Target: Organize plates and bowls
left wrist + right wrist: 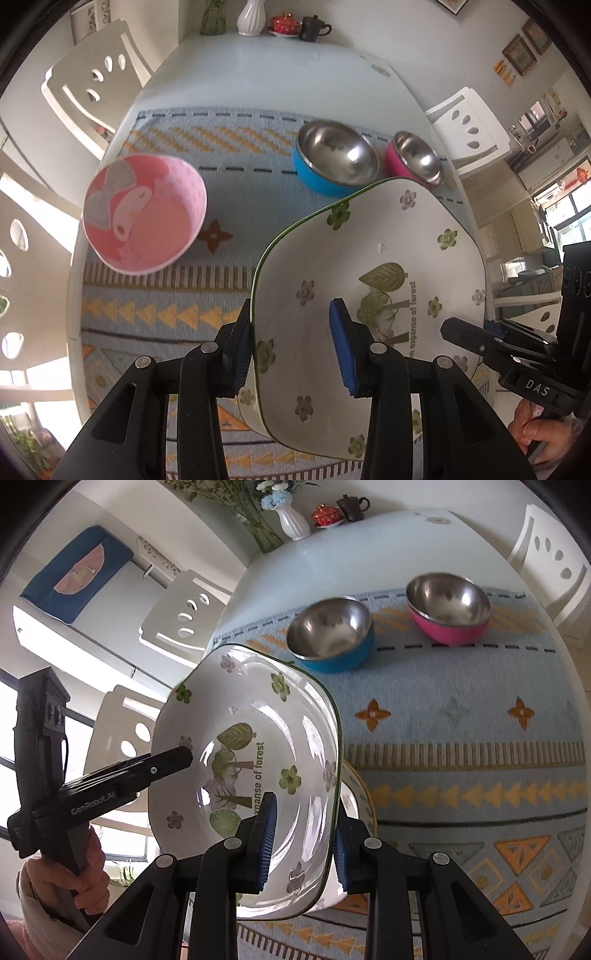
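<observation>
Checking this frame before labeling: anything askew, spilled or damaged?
Nothing spilled or broken. The floral plate is off the table, tilted, with the left gripper and right gripper clamped on opposite rims. The pink bowl sits close to the table's edge in the left wrist view; worth watching.

Both grippers point steeply down and clamp one plate (369, 240) from opposite edges. The left gripper (295, 345) has one blue pad outside the rim and one inside — so does the right gripper (304, 840). A hand (79, 867) grips the left gripper's handle; another hand (546, 432) grips the right one's, low at the frame edge.
</observation>
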`<state>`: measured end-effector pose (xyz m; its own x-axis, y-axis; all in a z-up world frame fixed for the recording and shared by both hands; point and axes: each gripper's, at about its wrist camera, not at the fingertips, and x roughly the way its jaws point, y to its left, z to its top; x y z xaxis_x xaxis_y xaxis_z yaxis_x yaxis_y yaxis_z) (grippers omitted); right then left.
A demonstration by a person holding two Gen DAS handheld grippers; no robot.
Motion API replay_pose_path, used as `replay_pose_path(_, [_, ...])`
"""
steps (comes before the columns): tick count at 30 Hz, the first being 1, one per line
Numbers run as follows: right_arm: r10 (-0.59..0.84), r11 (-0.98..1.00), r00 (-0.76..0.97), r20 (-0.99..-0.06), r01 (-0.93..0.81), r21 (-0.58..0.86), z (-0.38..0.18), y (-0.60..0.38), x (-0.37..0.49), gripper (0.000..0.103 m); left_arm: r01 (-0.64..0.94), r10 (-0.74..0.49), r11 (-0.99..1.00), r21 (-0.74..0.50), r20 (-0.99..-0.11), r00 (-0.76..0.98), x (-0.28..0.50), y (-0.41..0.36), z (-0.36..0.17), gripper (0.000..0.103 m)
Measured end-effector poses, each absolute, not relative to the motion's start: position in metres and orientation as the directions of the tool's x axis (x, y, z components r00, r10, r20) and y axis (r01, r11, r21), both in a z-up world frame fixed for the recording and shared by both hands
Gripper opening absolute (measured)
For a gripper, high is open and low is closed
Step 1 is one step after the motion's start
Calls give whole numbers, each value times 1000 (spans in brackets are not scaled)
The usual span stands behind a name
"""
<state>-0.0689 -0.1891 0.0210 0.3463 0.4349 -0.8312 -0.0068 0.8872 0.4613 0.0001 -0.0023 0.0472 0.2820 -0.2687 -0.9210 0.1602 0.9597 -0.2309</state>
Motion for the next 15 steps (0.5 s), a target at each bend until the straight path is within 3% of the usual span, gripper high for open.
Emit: replay_pose_path(15, [423, 901, 220, -879, -3, 433, -30, -173, -76, 27, 90, -209, 977, -196, -960, 185, -26, 11, -7, 36])
